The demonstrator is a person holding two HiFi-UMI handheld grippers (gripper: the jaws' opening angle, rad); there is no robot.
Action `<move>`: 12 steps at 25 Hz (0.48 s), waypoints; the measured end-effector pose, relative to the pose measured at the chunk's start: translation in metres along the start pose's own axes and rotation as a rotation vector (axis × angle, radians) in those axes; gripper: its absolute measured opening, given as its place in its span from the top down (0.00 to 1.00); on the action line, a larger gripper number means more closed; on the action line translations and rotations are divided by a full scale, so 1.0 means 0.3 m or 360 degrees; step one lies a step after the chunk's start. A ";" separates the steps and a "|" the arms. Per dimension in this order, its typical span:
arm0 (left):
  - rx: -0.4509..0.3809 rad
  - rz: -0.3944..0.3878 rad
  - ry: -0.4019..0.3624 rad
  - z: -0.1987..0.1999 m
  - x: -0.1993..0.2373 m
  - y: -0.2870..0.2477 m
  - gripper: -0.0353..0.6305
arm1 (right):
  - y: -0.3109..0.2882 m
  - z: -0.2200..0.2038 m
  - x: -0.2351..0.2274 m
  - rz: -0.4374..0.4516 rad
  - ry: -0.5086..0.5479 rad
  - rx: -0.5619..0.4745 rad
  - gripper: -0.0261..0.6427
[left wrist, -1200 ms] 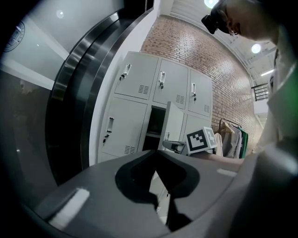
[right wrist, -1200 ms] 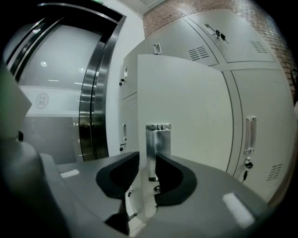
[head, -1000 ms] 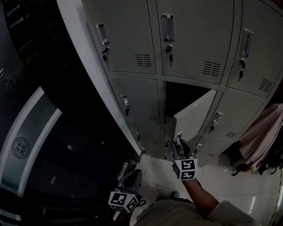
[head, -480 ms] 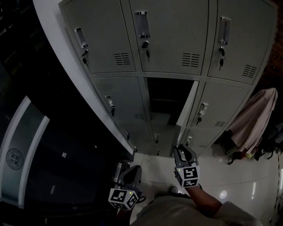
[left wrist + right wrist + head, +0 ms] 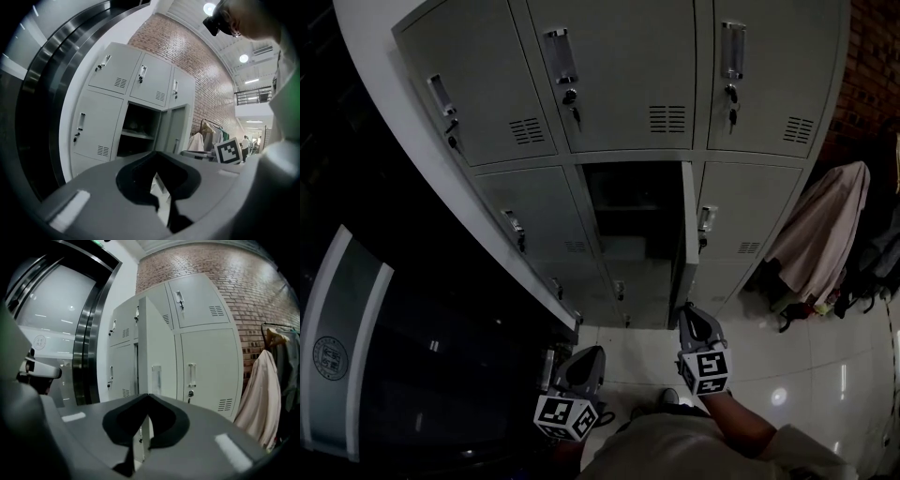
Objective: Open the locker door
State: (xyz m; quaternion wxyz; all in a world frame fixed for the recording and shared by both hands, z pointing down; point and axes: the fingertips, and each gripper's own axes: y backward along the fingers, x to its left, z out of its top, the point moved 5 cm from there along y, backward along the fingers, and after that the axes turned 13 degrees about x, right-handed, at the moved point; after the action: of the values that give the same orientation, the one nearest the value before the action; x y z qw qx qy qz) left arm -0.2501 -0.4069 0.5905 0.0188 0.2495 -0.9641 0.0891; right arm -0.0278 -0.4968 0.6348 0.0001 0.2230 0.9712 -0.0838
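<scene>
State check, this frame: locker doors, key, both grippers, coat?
Middle door: open, swung out, edge-on in the head view.
Top doors: shut.
Key: in the top middle lock.
Left gripper: shut, nothing between the fingers.
Right gripper: shut, nothing between the fingers.
Coat: hanging right of the lockers.

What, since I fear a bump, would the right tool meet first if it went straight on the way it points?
Most likely the locker door, which stands open and almost edge-on dead ahead of the right tool. Nothing shows between them, though how far off the door stands is unclear.
</scene>
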 end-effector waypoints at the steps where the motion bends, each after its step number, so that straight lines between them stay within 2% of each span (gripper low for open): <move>1: 0.0001 -0.0008 0.0006 -0.001 -0.006 -0.001 0.85 | 0.006 0.000 -0.008 -0.0011 -0.0010 0.0002 0.96; 4: 0.0010 -0.0017 0.0032 -0.003 -0.023 0.009 0.85 | 0.021 -0.008 -0.023 -0.0023 -0.0038 0.0016 0.96; 7: 0.0023 -0.0015 0.0034 -0.012 -0.031 0.025 0.85 | 0.037 -0.022 -0.016 0.0023 -0.0047 0.0037 0.96; 12: 0.0042 -0.0003 -0.0002 -0.040 -0.027 0.047 0.85 | 0.104 -0.024 0.003 -0.0003 -0.0068 -0.0025 0.96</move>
State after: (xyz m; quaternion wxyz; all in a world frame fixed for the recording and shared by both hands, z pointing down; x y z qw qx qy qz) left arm -0.2499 -0.3888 0.5993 0.0151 0.2508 -0.9626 0.1015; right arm -0.0147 -0.4676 0.6369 0.0225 0.2201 0.9718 -0.0810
